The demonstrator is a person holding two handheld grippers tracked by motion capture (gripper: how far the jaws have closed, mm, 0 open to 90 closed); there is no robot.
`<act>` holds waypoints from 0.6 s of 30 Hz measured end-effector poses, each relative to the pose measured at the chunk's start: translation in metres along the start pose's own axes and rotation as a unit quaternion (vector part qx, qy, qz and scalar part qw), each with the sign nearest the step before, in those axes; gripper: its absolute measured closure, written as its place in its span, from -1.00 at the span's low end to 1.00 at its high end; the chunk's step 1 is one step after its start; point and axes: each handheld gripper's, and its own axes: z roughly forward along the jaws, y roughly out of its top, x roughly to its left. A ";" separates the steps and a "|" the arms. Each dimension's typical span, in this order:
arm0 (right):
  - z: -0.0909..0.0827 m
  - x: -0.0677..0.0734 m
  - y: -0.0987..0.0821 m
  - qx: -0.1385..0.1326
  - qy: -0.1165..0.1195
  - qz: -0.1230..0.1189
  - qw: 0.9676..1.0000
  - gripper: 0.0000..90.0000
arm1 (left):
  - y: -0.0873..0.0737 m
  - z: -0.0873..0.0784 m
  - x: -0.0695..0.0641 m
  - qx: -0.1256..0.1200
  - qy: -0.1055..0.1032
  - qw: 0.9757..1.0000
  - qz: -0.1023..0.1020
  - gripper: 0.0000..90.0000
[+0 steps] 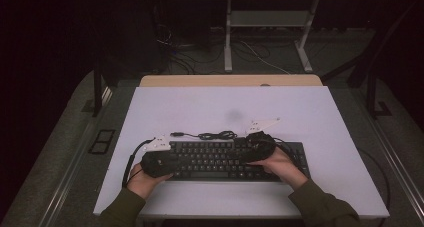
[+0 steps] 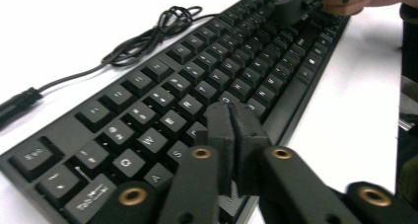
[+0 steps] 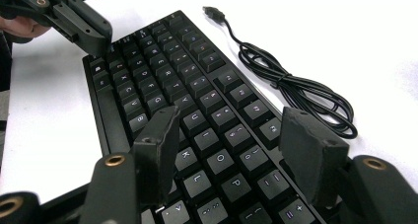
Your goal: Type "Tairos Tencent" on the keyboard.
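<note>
While hands cover both keyboard ends in high view, key legends there too small to read. Keyboard point(image 1: 220, 159) black, full-size, lying flat near front edge of white table point(image 1: 200, 107). Keyboard's right end cut off behind right hand point(image 1: 277, 162). Cable point(image 1: 212, 135) loosely coiled just behind keyboard, plug end point(image 3: 213, 10) lying free on table. Left gripper point(image 2: 230, 123) pinched tight, pads together, nothing between, tips over A/S/D keys. Right gripper point(image 3: 231, 135) spread moderately wide, empty, hovering over K/L/O/P keys. Room beyond table dark, hard to make out.
</note>
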 end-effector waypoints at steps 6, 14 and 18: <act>0.000 0.000 0.000 0.001 0.000 0.001 1.000 -0.11 | 0.000 0.008 -0.006 0.016 -0.019 1.000 0.011 0.98; 0.000 0.000 0.000 0.000 0.000 -0.001 1.000 -0.11 | -0.002 0.018 -0.012 0.041 -0.035 0.998 0.028 0.98; 0.000 0.000 0.000 0.000 0.000 0.000 1.000 -0.11 | -0.002 0.022 -0.012 0.054 -0.038 0.997 0.035 0.98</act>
